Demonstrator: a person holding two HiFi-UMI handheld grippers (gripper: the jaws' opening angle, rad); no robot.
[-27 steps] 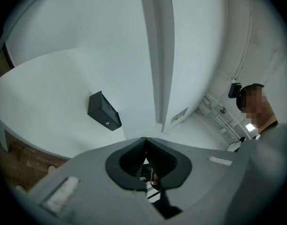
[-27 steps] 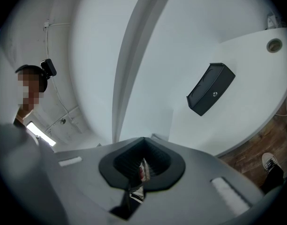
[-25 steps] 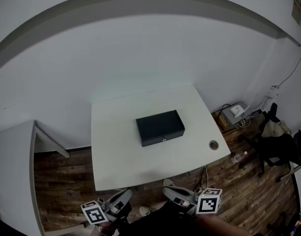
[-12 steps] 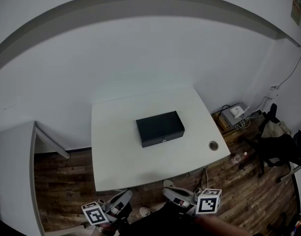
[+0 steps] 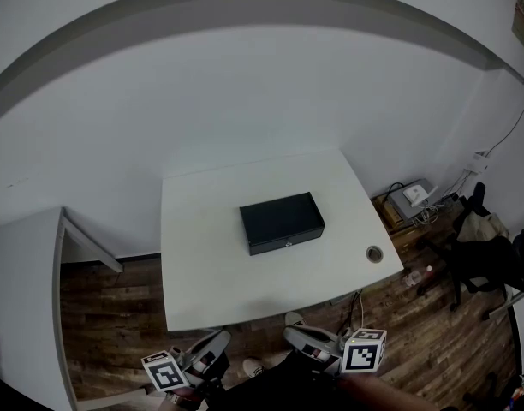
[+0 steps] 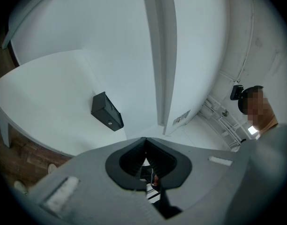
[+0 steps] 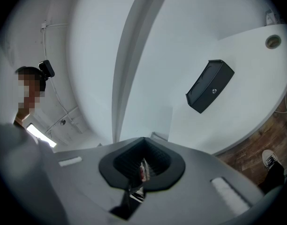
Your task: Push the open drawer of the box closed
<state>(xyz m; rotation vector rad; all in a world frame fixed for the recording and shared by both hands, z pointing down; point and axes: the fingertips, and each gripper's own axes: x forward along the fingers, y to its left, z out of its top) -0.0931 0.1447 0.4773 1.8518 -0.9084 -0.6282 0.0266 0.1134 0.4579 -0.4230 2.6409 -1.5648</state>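
Note:
A black box (image 5: 281, 221) lies in the middle of a white table (image 5: 202, 272), its front face with a small round lock toward me. The drawer front looks flush with the box; no gap shows. The box also shows small and far off in the left gripper view (image 6: 106, 111) and the right gripper view (image 7: 210, 86). My left gripper (image 5: 220, 338) and right gripper (image 5: 290, 333) hang below the table's near edge, well short of the box. Both are shut with nothing between the jaws, as the left (image 6: 144, 138) and right (image 7: 143, 138) gripper views show.
A round cable hole (image 5: 374, 253) sits at the table's near right corner. A white ledge (image 5: 26, 272) stands to the left. On the wood floor at the right are a grey device (image 5: 413, 197) with cables and a dark chair (image 5: 489, 259).

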